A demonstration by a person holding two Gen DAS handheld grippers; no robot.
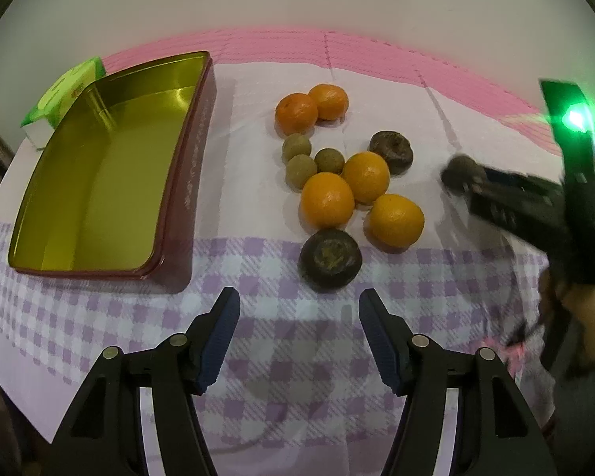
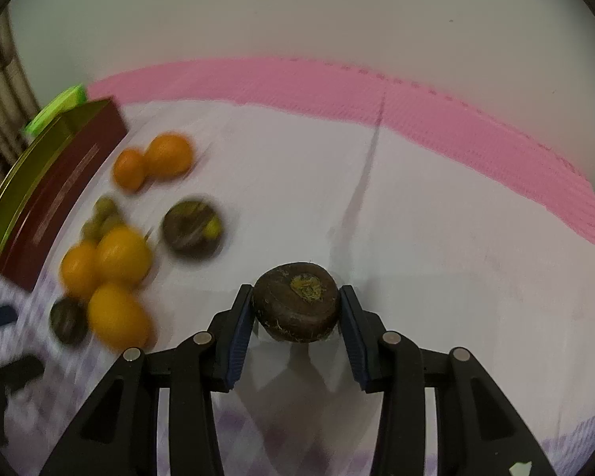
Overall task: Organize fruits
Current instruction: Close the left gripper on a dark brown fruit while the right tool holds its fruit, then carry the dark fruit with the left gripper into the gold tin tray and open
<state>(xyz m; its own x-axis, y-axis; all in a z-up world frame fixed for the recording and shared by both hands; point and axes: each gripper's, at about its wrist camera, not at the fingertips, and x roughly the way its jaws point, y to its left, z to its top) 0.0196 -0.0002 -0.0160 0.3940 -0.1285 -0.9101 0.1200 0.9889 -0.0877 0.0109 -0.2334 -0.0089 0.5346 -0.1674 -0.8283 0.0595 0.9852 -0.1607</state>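
Note:
Several oranges [image 1: 327,200], three small green-brown fruits [image 1: 329,160] and two dark brown fruits [image 1: 330,260] lie clustered on the cloth, right of an empty gold-lined tin [image 1: 99,182] with maroon walls. My left gripper [image 1: 299,309] is open and empty, just short of the nearest dark fruit. My right gripper [image 2: 297,301] is shut on a third dark brown fruit [image 2: 297,301], right of the cluster; it also shows blurred in the left wrist view [image 1: 462,174]. The cluster [image 2: 115,254] and tin [image 2: 51,190] appear blurred at left in the right wrist view.
A green and white carton [image 1: 65,95] stands behind the tin. The table has a white and purple-checked cloth [image 1: 281,357] over a pink mat [image 1: 377,55], with a pale wall behind. The person's hand [image 1: 587,317] holds the right gripper.

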